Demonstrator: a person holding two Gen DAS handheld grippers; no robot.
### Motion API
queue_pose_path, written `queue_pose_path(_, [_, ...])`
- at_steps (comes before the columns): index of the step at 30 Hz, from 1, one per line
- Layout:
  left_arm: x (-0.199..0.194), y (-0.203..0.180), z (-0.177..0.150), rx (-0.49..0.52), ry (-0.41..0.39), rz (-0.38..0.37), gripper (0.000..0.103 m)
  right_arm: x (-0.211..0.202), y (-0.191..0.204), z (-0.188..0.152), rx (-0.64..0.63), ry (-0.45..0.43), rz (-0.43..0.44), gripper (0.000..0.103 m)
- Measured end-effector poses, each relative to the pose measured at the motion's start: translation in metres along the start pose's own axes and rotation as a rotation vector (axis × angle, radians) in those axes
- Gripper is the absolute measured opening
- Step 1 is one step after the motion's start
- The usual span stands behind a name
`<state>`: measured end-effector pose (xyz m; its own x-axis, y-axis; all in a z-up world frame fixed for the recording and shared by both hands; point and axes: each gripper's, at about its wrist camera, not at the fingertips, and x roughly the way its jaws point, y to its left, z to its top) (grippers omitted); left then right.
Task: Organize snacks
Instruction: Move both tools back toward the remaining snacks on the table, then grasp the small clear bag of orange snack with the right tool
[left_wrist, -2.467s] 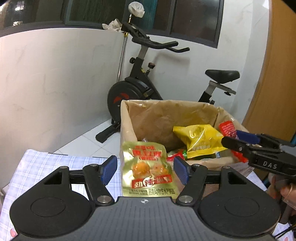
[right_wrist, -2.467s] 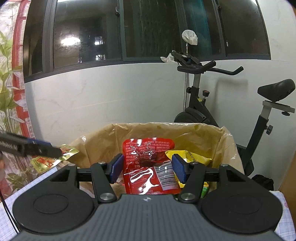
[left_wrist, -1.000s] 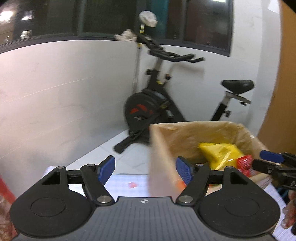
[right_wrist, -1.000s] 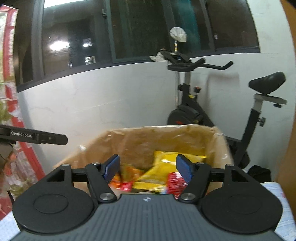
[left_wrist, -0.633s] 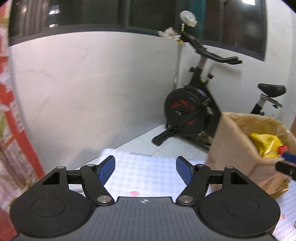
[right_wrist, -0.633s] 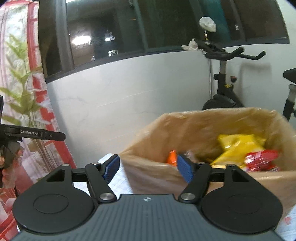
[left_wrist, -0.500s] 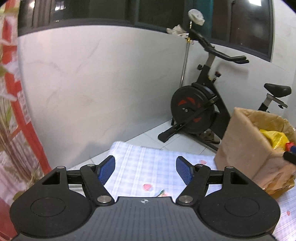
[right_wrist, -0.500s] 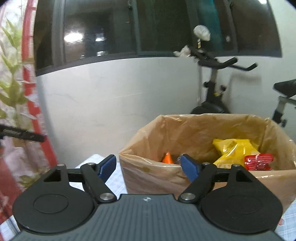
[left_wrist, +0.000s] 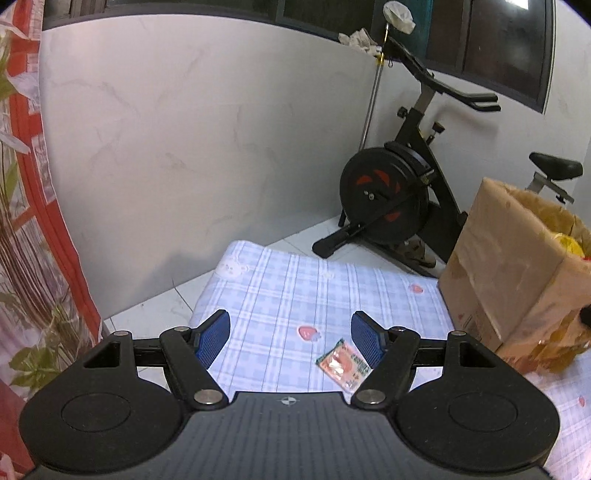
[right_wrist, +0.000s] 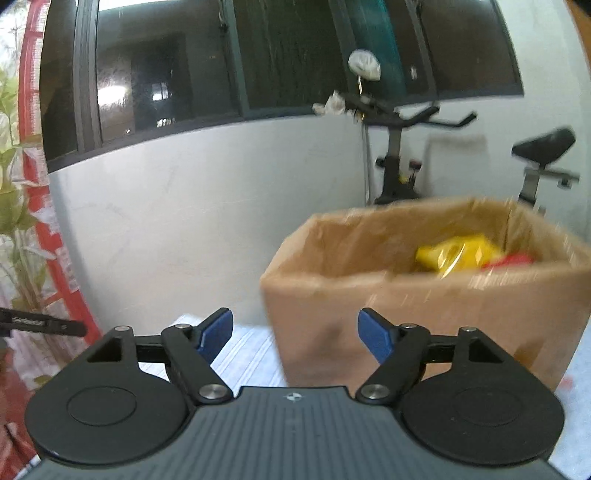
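My left gripper (left_wrist: 290, 338) is open and empty above the blue checked tablecloth (left_wrist: 295, 288). A small orange snack packet (left_wrist: 343, 365) lies flat on the cloth just below and inside its right finger. The cardboard box (left_wrist: 513, 266) lined with a brown bag stands to the right, with a yellow bag inside. My right gripper (right_wrist: 295, 336) is open and empty in front of the same box (right_wrist: 424, 306), which holds a yellow bag (right_wrist: 458, 254) and a red packet (right_wrist: 509, 262). The left gripper's tip (right_wrist: 44, 325) shows at the far left of the right wrist view.
An exercise bike (left_wrist: 402, 184) stands behind the table against the white wall. A red patterned curtain (left_wrist: 33, 221) hangs at the left. The tablecloth's far edge (left_wrist: 258, 247) drops to the tiled floor.
Both grippers let go of their packets into the box and opened. The left gripper swung left and down over the tablecloth to the orange packet; the right one drew back left from the box.
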<state>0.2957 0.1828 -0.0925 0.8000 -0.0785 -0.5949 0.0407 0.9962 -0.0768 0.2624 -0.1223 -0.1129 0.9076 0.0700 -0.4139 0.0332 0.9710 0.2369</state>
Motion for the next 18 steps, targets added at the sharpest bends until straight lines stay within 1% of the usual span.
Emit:
queue_pose_path(2, [0.002, 0.000, -0.005, 0.008, 0.007, 0.004, 0.075, 0.011, 0.007, -0.012, 0.011, 0.071, 0.024, 0.078])
queue_pose_path(5, [0.008, 0.000, -0.008, 0.027, 0.014, 0.008, 0.075, 0.034, 0.013, -0.032, 0.071, 0.193, 0.077, 0.077])
queue_pose_path(8, [0.016, 0.000, -0.011, 0.030, 0.021, 0.007, 0.075, 0.063, 0.023, -0.052, 0.110, 0.316, 0.099, 0.076])
queue_pose_path(11, [0.019, 0.003, -0.017, 0.027, 0.025, 0.000, 0.075, 0.089, 0.035, -0.069, 0.120, 0.427, 0.110, 0.073])
queue_pose_path(13, [0.023, 0.005, -0.021, 0.018, 0.026, -0.004, 0.075, 0.108, 0.043, -0.078, 0.094, 0.501, 0.121, 0.065])
queue_pose_path(15, [0.024, 0.007, -0.025, 0.002, 0.028, -0.007, 0.075, 0.118, 0.050, -0.082, 0.079, 0.535, 0.112, 0.065])
queue_pose_path(18, [0.028, 0.011, -0.031, -0.023, 0.038, -0.009, 0.075, 0.123, 0.062, -0.087, 0.034, 0.541, 0.104, 0.065])
